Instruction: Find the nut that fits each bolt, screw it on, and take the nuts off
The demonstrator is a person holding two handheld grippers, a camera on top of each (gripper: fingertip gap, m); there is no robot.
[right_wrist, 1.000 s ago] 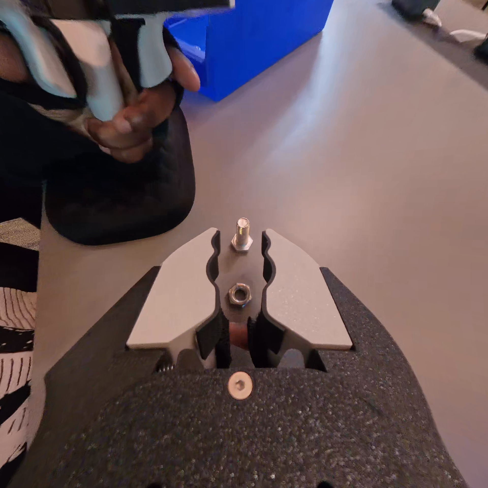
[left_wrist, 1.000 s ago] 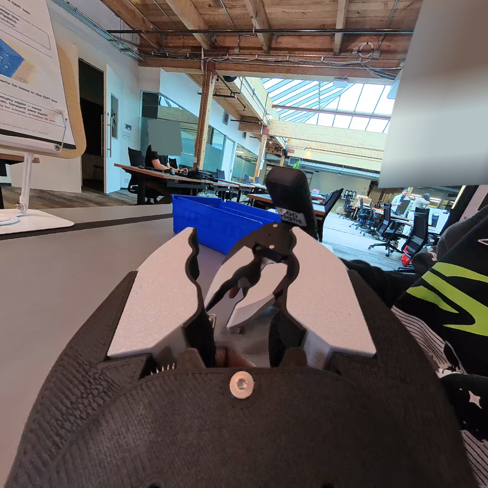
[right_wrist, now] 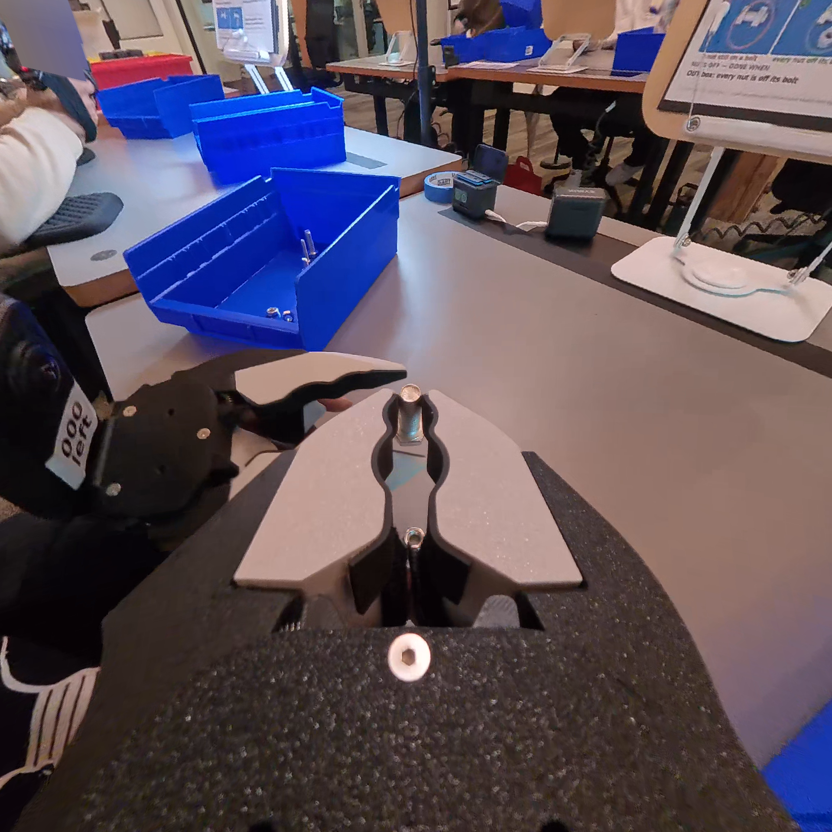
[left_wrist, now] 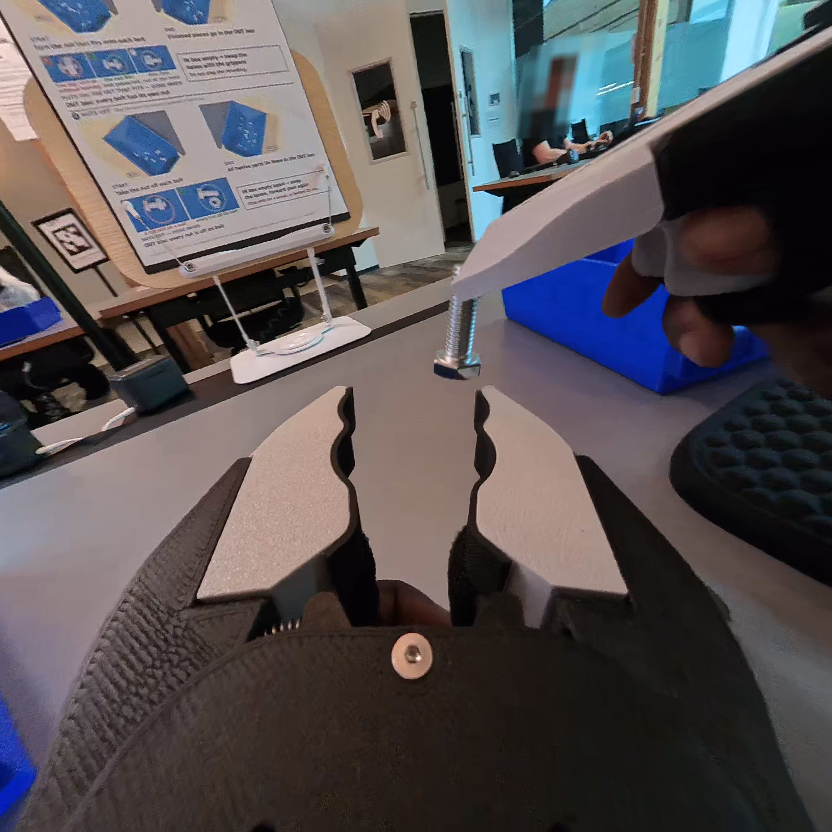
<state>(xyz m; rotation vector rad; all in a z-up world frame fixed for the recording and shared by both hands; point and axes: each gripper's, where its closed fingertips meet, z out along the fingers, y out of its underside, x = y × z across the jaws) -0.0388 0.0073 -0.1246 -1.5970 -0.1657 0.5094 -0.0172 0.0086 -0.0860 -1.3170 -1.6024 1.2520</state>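
Right hand-held gripper (right_wrist: 409,407) is narrowed onto a silver bolt (right_wrist: 409,416), both pads pressed on the threaded shank near its free end. In the left wrist view the bolt (left_wrist: 459,335) hangs head-down from those fingertips, clear of the grey worktop (left_wrist: 135,517). Left hand-held gripper (left_wrist: 414,405) stands wide and holds nothing; the bolt head is just ahead of its tips and a little toward its right finger, not between the pads.

Step in hand, as I judge it: passing or steadying the bolt between the two grippers. To do it well, bring the left one forward and line it up so the hex head sits square between the pads, close on the flats, and only then let the right go. The threaded end should stay free for a nut. The right's hold is close to the end of the shank, so a knock could tip the bolt; go slow. A small nut (right_wrist: 413,536) shows through the gap low between the right gripper's fingers, seemingly lying on the worktop below; hard to tell more.

Containers: an open blue bin (right_wrist: 342,279) sits ahead and left of the right gripper, beyond the left one. Inside it are two bolts (right_wrist: 307,246) toward the far end and two nuts (right_wrist: 279,314) at the near lip. More blue bins (right_wrist: 270,130) stand farther back on another table, contents not visible. A blue bin (left_wrist: 608,324) also shows ahead-right of the left gripper, inside hidden.
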